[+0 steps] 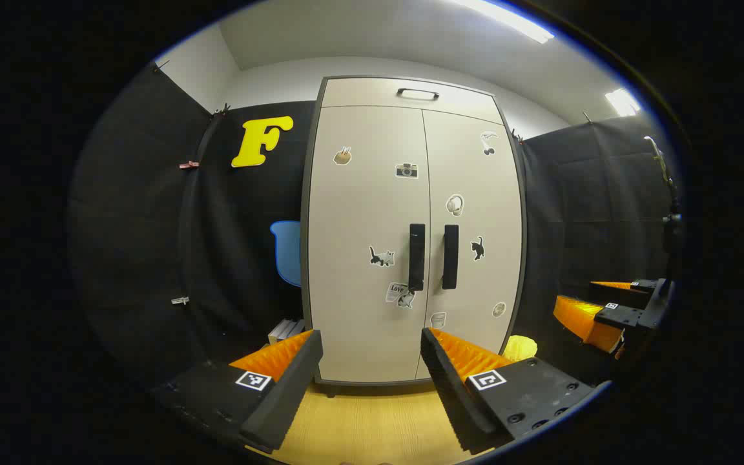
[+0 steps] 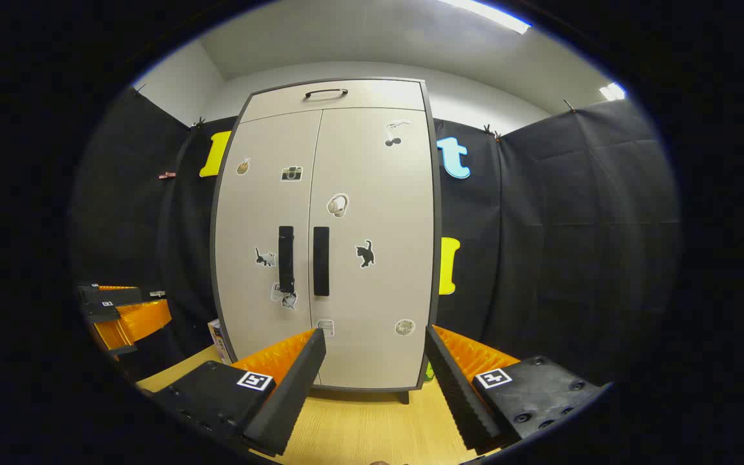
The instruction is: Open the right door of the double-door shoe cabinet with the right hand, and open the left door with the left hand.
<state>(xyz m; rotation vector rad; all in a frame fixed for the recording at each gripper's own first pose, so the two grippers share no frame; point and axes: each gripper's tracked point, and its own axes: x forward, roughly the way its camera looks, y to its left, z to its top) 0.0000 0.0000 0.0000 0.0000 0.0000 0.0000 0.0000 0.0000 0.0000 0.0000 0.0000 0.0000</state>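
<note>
A tall beige double-door shoe cabinet [image 1: 372,194] [image 2: 378,226] stands straight ahead with both doors closed. Two black vertical handles flank the centre seam: the left door handle [image 1: 416,256] [image 2: 286,259] and the right door handle [image 1: 450,256] [image 2: 321,261]. Small stickers dot both doors. My left gripper [image 1: 372,368] is open, well short of the cabinet, holding nothing. My right gripper [image 2: 375,365] is also open and empty, at a similar distance. In the left gripper view the right gripper [image 1: 611,310] appears far right; in the right gripper view the left gripper [image 2: 120,310] appears far left.
Above the doors is a top panel with a black horizontal handle [image 1: 418,94] [image 2: 325,93]. A wooden floor [image 1: 372,420] [image 2: 372,420] lies below. Left of the cabinet are a blue chair [image 1: 287,248] and some books [image 1: 285,330]; a yellow object [image 1: 519,347] sits at the lower right.
</note>
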